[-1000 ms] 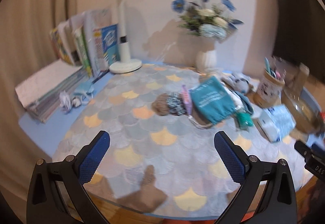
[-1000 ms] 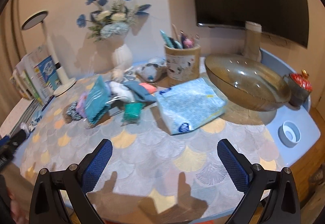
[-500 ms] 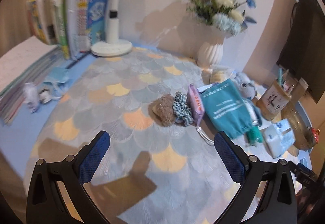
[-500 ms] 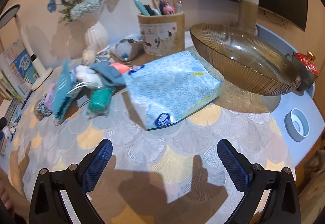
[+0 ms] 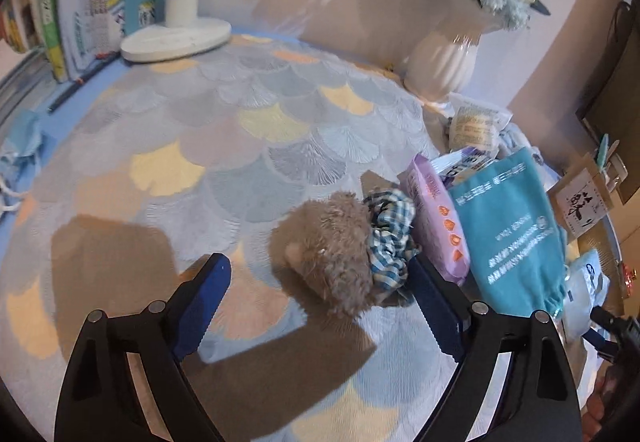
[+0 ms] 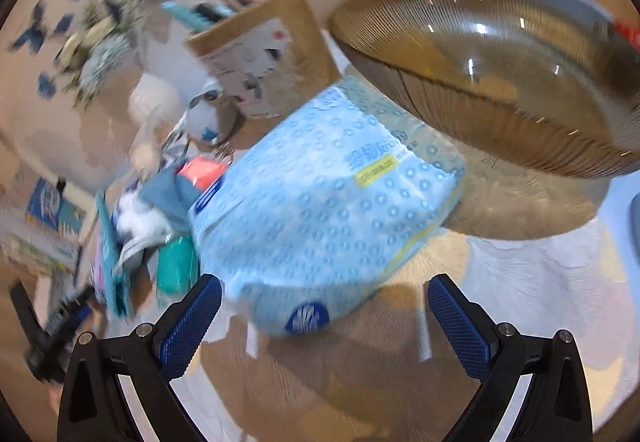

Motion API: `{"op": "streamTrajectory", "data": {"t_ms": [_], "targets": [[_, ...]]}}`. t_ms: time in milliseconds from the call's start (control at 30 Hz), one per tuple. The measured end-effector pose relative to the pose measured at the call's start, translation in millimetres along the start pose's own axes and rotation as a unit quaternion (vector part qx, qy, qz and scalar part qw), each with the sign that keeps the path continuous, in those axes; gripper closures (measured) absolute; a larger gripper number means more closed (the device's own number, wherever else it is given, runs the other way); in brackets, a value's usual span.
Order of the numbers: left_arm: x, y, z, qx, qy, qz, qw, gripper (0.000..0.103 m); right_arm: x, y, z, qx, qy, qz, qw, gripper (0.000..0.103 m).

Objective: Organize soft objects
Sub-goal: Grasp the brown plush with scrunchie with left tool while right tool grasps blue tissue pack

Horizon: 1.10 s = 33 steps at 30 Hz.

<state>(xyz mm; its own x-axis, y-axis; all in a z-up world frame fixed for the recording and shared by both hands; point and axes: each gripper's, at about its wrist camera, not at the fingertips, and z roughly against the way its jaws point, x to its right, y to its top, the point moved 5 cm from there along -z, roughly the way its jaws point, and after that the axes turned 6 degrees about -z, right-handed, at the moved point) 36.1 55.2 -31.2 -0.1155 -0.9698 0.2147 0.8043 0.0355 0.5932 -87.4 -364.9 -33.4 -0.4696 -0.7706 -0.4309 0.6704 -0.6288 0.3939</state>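
Behind both wide-spread tools (image 5: 318, 300) (image 6: 326, 312), pen holder (image 6: 264, 65) holds pens, bowl (image 6: 500, 81) bare.

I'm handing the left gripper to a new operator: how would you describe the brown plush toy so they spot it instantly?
Start at the white vase of flowers and follow the row of soft things on the scalloped table mat toward the left gripper. The brown plush toy ends that row, beside a blue checked cloth. It alone is furry and tan.
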Motion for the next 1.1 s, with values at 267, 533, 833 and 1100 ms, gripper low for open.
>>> {"op": "streamTrajectory", "data": {"t_ms": [267,533,833,1100], "targets": [[11.0,0.0,3.6,0.022,-0.007,-0.029,0.9993,0.058,-14.8,17.2,-13.7,0.049,-0.007,-0.010,0.999,0.004],[-4.7,-0.2,40.7,0.112,-0.060,0.019,0.9917,0.058,-31.3,7.6,-14.1,0.077,-0.009,0.046,0.996,0.076],[-6.5,-0.7,43.5,0.120,-0.060,0.031,0.9905,0.058,-33.8,-30.1,43.9,0.111,0.022,0.138,0.984,0.079],[-6.6,-2.3,44.3,0.122,-0.059,0.023,0.9905,0.057,-31.3,-37.3,71.9,0.085,0.031,0.206,0.974,0.018]]}}
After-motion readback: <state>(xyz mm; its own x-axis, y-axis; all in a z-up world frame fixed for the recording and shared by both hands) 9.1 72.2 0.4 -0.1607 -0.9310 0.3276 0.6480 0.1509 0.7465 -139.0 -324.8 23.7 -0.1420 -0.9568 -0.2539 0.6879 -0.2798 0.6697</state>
